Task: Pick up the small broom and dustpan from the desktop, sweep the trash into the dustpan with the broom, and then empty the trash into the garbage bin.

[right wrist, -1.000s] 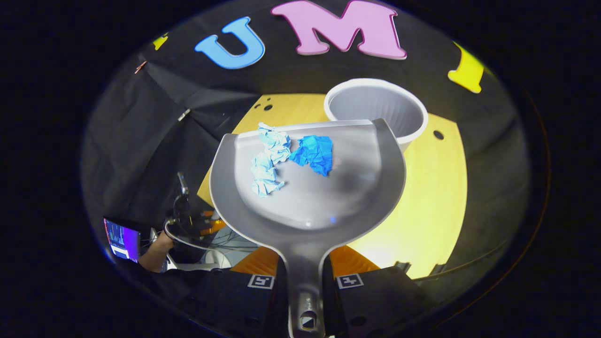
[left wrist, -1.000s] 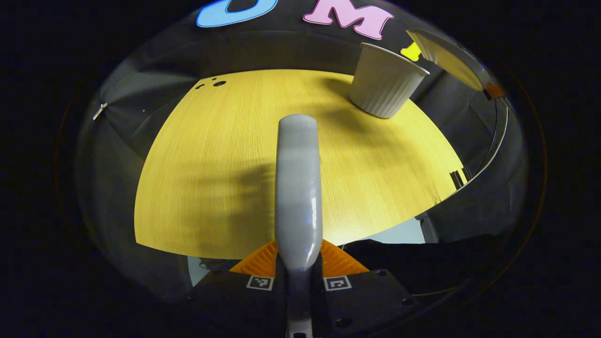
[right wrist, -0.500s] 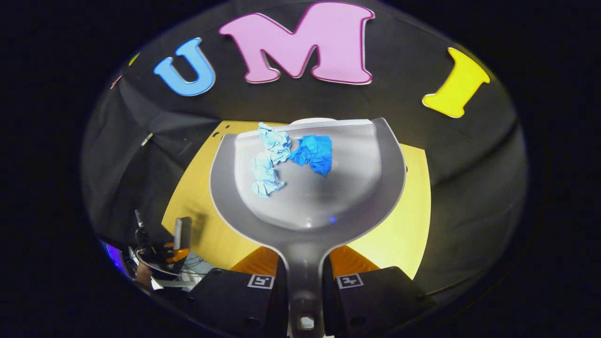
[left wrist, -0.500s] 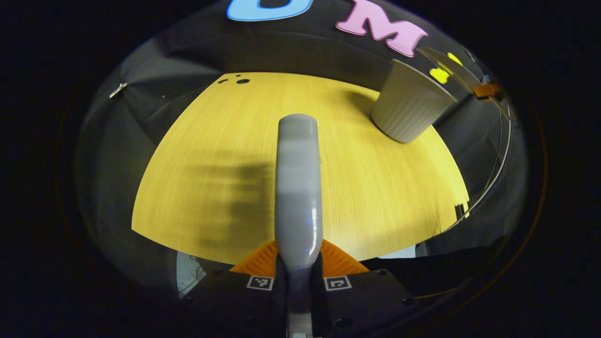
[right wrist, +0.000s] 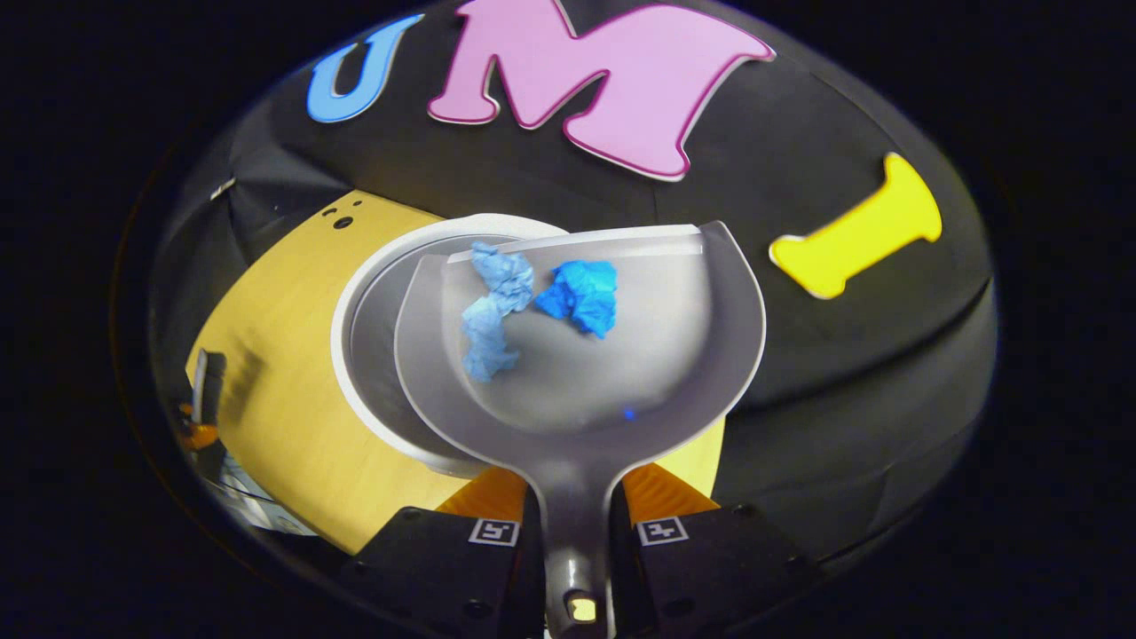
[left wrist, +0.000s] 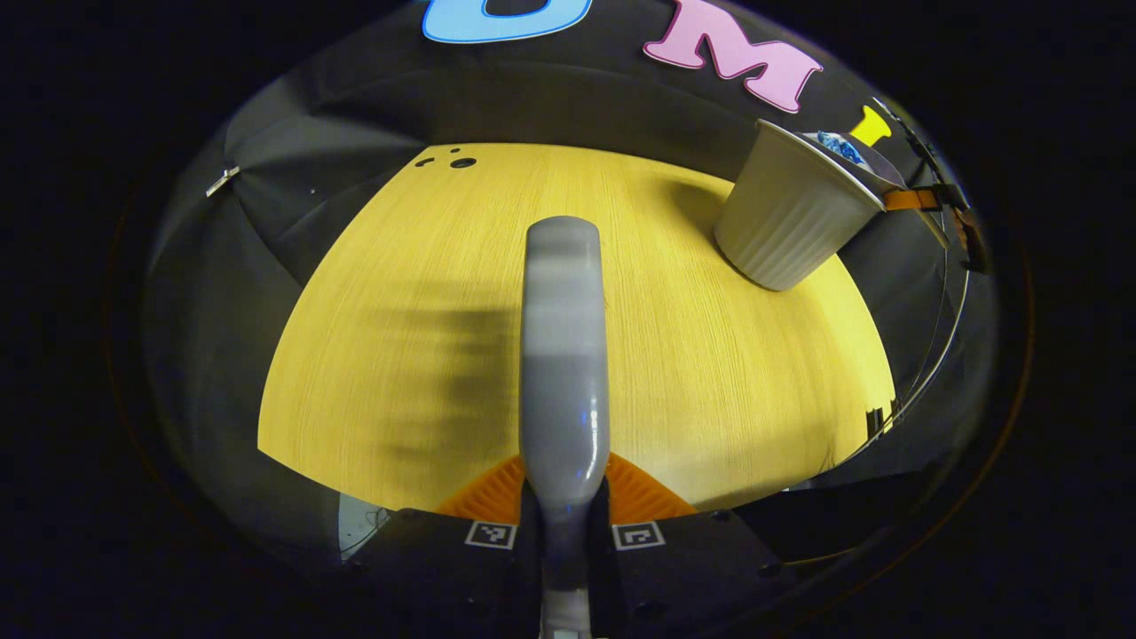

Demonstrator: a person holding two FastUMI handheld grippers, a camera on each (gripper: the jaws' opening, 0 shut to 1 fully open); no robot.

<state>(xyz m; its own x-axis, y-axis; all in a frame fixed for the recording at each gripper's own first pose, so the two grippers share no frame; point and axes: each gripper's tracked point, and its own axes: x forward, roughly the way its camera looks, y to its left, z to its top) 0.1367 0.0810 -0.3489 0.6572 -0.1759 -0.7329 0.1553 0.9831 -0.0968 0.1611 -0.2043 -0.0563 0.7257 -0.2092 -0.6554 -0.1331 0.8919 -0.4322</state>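
Over the bin (right wrist: 373, 355): dustpan (right wrist: 621, 373), handle clamped in right claw (right wrist: 575, 519), carrying two paper scraps (right wrist: 541, 302); sweeping done, tipping left. Left claw (left wrist: 564, 493) clamps the broom (left wrist: 563, 355) above the bench (left wrist: 399, 293). Right gripper view adds the bin's inside; left gripper view its ribbed wall.

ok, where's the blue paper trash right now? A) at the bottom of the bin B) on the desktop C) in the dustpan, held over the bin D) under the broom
C: in the right gripper view two crumpled blue paper wads lie in the dustpan, whose front lip hangs over the open bin; nothing shows in the visible part of the bin.
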